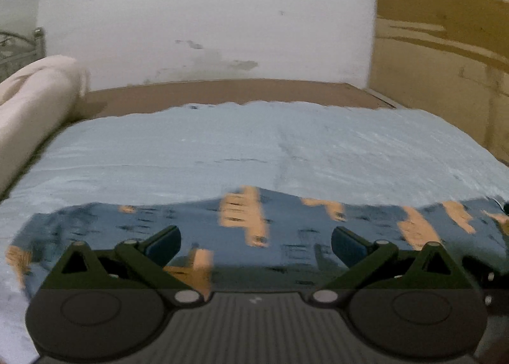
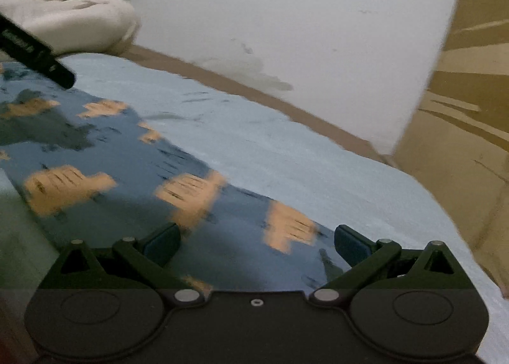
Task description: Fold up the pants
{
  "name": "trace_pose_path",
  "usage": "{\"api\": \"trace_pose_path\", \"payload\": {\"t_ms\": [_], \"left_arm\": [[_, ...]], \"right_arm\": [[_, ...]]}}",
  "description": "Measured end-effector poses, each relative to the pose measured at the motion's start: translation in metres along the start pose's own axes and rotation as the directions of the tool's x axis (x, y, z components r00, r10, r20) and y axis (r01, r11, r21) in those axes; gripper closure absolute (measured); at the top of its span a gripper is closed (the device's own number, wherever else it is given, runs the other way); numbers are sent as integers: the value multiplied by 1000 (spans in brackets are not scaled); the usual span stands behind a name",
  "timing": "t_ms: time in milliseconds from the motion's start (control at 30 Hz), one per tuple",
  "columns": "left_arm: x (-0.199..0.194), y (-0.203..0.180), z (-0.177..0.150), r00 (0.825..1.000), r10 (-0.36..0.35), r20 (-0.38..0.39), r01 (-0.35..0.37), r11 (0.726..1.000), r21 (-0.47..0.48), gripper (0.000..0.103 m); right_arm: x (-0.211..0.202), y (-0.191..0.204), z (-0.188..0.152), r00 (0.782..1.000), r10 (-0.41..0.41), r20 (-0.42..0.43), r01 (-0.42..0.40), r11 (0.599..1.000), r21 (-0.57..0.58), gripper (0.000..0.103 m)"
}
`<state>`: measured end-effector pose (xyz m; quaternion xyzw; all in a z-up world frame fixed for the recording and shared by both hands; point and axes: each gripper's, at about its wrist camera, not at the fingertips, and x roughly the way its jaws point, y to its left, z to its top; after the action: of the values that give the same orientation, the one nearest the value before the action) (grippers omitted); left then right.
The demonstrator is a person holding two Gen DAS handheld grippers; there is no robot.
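My left gripper and right gripper both stand wide apart, empty, so the cloth lies free. The pants lie flat beneath them on the blue sheet; pillow at ten o'clock.

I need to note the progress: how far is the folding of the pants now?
Done, as it looks: the blue patterned pants lie flat as a long band on the light blue bed cover, perhaps already folded lengthwise; the blur hides the layers. In hand: nothing. The left gripper and right gripper are open above the cloth. Left: the folds across the length, judging by the long shape.
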<state>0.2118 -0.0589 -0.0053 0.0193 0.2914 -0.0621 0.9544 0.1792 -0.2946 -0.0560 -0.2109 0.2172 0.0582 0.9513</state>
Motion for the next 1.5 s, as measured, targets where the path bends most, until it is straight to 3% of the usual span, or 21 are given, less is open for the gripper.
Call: {"api": "trace_pose_path", "payload": {"t_ms": [267, 367, 533, 633, 767, 867, 967, 1100, 1400, 1500], "left_arm": [[15, -62, -11, 992, -83, -92, 90, 994, 67, 1], [16, -78, -14, 991, -82, -108, 93, 991, 101, 1], [19, -102, -11, 990, -100, -98, 113, 985, 130, 1], [21, -115, -9, 990, -120, -74, 129, 985, 117, 1], [28, -126, -9, 986, -150, -72, 155, 986, 67, 1], [34, -133, -13, 984, -156, -86, 162, 984, 68, 1], [41, -136, -20, 984, -146, -104, 154, 985, 76, 1], [41, -136, -25, 986, -143, -89, 150, 985, 89, 1], [45, -131, -13, 975, -188, -119, 195, 980, 50, 1], [47, -135, -6, 965, -225, -134, 230, 973, 26, 1]], "right_arm": [[-19, -61, -47, 983, -184, 22, 182, 981, 59, 1], [-23, -80, -62, 956, -294, 20, 291, 952, 93, 1], [-53, -110, -86, 894, -448, 17, 428, 866, 258, 1], [-72, -118, -92, 917, -396, 40, 358, 865, 351, 1], [-86, -126, -94, 970, -232, 77, 168, 860, 483, 1], [-87, -132, -91, 991, -104, 87, 34, 810, 585, 1], [-82, -134, -90, 998, -6, 68, -41, 747, 664, 1], [-73, -136, -91, 999, 54, 5, -40, 666, 744, 1], [-55, -136, -90, 1000, 7, 5, -8, 569, 822, 1], [-56, -138, -91, 999, -39, 8, 14, 533, 846, 11]]}}
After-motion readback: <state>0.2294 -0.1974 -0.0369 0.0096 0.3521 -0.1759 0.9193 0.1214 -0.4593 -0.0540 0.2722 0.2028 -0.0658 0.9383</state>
